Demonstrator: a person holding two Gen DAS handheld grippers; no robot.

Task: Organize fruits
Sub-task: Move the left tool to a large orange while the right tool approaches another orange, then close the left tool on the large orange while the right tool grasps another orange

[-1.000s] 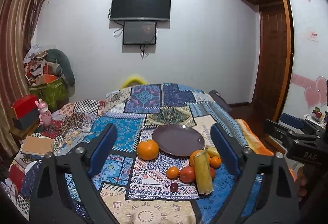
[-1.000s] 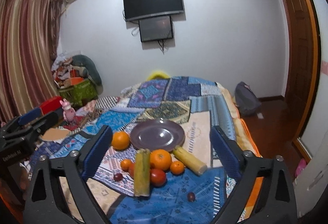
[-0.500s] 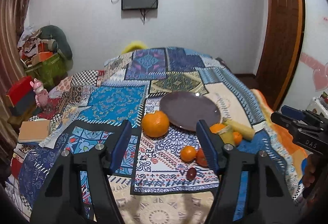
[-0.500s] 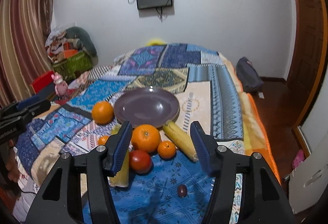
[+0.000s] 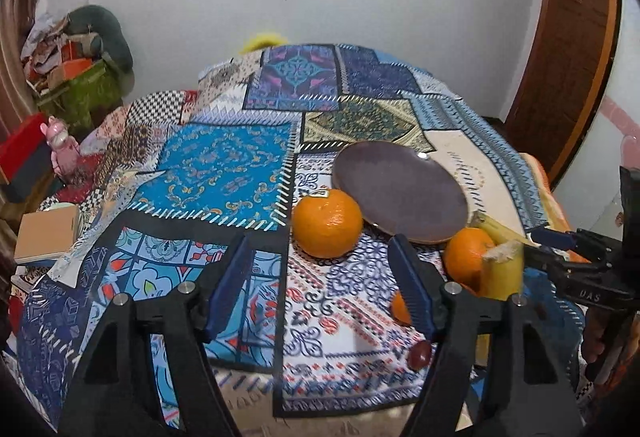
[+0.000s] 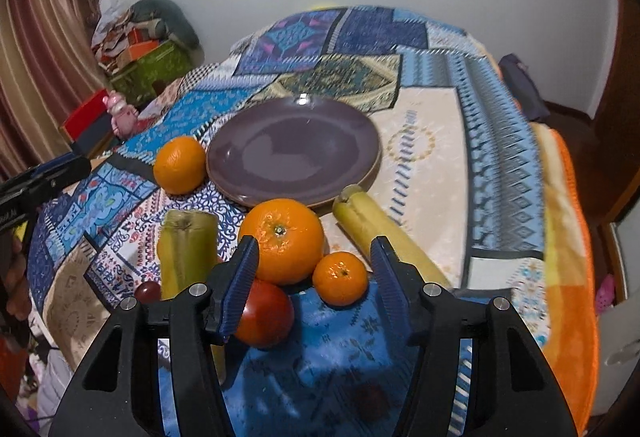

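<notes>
An empty purple plate (image 5: pixel 400 193) (image 6: pixel 292 149) lies on the patchwork bedspread. A large orange (image 5: pixel 327 223) (image 6: pixel 179 165) sits at its left edge. My left gripper (image 5: pixel 322 273) is open and empty, just short of that orange. A second large orange (image 6: pixel 281 239), a small mandarin (image 6: pixel 340 283), a red tomato (image 6: pixel 264 313), two corn cobs (image 6: pixel 186 253) (image 6: pixel 384 233) and a dark grape (image 6: pixel 147 291) lie in front of the plate. My right gripper (image 6: pixel 314 269) is open and empty, its fingers on either side of the second orange and the mandarin.
The bedspread's (image 6: pixel 432 141) right edge drops to the floor by an orange blanket (image 6: pixel 568 237). Boxes, a green crate (image 5: pixel 80 93) and a pink toy (image 5: pixel 60 145) stand left of the bed. A book (image 5: pixel 46 233) lies at the left edge.
Both grippers have moved down and forward toward the fruit and have narrowed a little while staying open. The left closed in on the large orange, the right on the fruit cluster.
</notes>
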